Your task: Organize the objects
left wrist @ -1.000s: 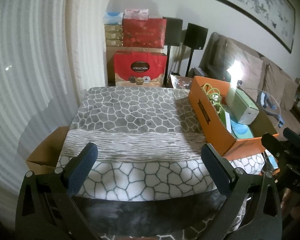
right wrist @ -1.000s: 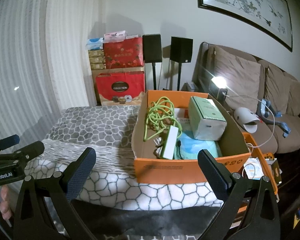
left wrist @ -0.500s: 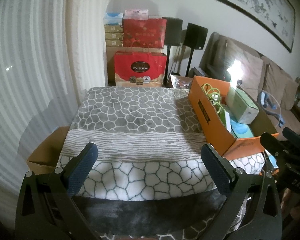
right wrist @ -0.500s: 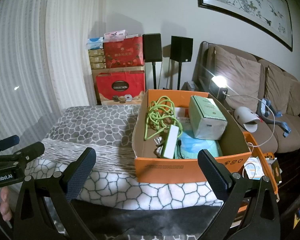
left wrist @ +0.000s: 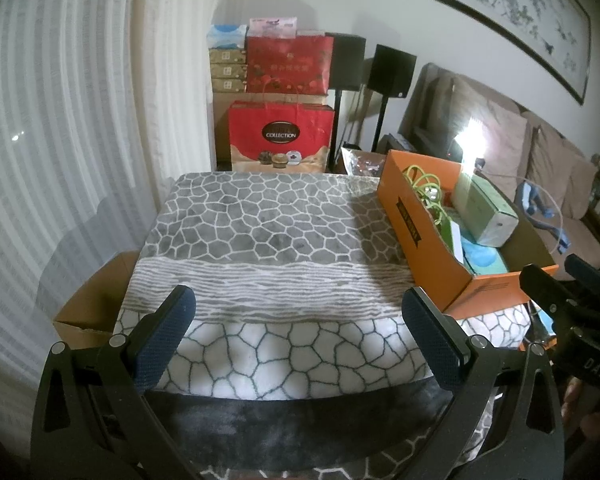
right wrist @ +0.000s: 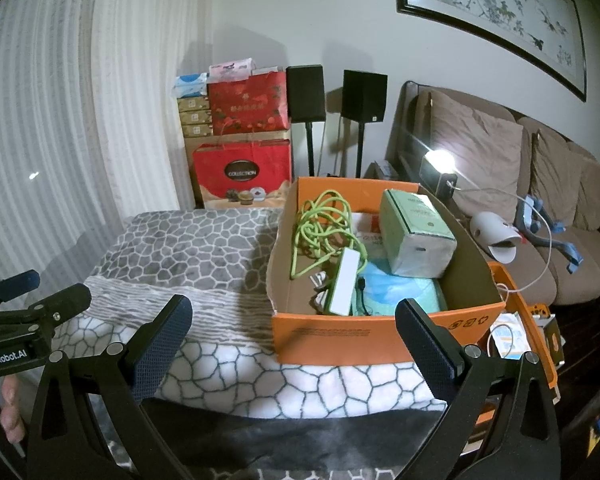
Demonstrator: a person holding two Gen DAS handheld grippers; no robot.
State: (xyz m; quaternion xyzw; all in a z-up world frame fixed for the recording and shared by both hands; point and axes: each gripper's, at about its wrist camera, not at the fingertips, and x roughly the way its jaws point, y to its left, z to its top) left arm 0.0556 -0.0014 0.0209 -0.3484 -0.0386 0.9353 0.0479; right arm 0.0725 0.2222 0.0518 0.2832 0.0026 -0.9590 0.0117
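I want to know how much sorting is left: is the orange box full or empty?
Partly full. The orange box holds a green cable, a white power strip and a green packet.

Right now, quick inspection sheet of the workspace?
Surface: patterned blanket, mostly bare.
Job's things: orange box on the blanket, holding a tissue pack, white power strip and blue packet.
Clutter: brown carton beside the blanket.
Grippers: left gripper and right gripper open, empty.
Cables: green cable coiled in the box.
Surroundings: sofa, red gift bag, speakers.
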